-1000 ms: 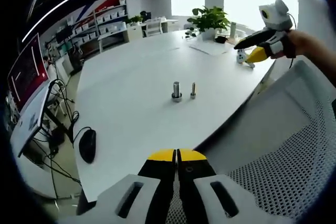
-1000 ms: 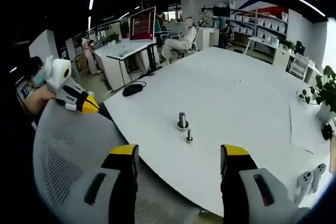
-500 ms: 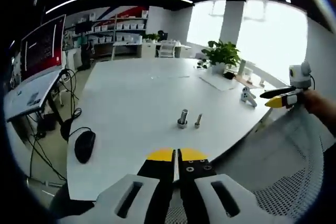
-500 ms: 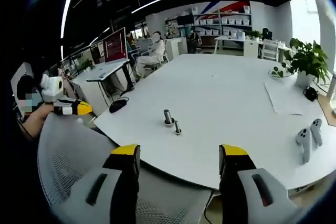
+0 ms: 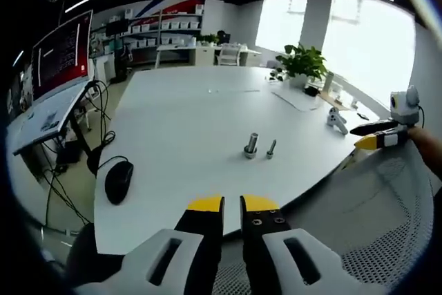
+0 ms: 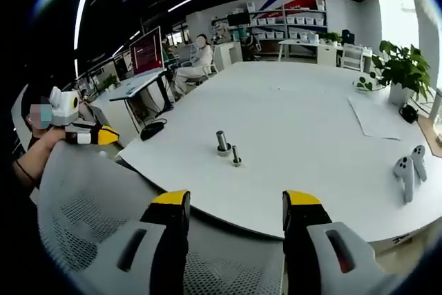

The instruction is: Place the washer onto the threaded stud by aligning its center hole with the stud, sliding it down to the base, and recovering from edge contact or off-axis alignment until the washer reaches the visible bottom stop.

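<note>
Standing near the middle of the large white table, two small grey metal parts sit just beside each other, upright.

Left gripper view:
- Thicker grey metal cylinder w/ wide ring at its base: sits at approx. 12 o'clock from the jaw tips, well apart from them. The base ring may be the washer; cannot tell at this res.
- Thin grey threaded stud w/ small base: at 3 o'clock of the cylinder, just beside it, not touching.
- Left gripper: yellow-tipped black jaws nearly pressed together, narrow slit between, nothing held. Jaws rise over the grey mesh chair back, short of the table edge.
- Black computer mouse lies on the table edge at 9 o'clock of the jaws, cable running off toward the monitor w/ red screen.
- Right gripper enters at 3 o'clock, held in a hand, yellow tip pointing toward the table.
- Potted green plant at the far table end, approx. 1 o'clock.

Right gripper view:
- Right gripper jaws spread wide, nothing between them; chair mesh below.
- Cylinder and stud stand at 12 o'clock beyond the jaws, stud nearer the camera.
- Pair of white handheld controllers lie at 3 o'clock on the table.
- Left gripper is at 9 o'clock, off the table.
</note>
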Demonstrator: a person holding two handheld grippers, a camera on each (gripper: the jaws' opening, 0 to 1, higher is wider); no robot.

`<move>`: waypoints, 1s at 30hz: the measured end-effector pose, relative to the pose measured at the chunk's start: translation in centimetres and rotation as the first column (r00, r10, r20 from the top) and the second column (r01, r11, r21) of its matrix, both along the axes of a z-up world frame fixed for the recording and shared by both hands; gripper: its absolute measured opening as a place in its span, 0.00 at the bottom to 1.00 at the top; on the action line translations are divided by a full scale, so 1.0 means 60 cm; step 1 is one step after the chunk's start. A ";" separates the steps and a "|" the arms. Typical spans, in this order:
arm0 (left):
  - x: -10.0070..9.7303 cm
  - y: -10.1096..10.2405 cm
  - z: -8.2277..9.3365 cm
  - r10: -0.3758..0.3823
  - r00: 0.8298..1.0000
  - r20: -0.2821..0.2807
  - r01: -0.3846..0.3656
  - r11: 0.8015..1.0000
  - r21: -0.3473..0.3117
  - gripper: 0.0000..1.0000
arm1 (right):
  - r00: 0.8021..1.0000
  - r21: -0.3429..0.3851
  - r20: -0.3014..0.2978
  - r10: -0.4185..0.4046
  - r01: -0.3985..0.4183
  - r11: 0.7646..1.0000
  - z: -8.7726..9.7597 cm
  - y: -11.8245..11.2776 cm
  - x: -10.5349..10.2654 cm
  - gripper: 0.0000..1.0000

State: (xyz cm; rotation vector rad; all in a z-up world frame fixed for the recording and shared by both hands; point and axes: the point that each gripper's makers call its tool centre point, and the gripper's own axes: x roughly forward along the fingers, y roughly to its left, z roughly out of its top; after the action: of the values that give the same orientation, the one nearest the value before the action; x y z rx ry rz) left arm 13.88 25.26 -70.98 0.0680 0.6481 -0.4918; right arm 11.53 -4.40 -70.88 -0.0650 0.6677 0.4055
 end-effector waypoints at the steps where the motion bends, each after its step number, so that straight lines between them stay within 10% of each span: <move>1: 0.000 -0.001 0.001 0.006 1.000 -0.005 -0.006 1.000 -0.013 0.06 | 1.000 -0.020 0.007 0.011 -0.011 1.000 0.000 0.003 -0.001 0.56; 30: 0.006 -0.008 0.021 -0.003 0.998 0.057 0.007 0.998 -0.066 0.01 | 0.998 0.055 -0.047 -0.036 0.038 0.998 -0.010 0.001 -0.002 0.37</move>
State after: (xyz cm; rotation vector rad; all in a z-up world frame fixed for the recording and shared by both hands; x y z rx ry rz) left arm 14.27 24.76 -69.71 0.0207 0.5761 -0.5138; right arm 11.42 -4.36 -71.48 0.0097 0.7017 0.3906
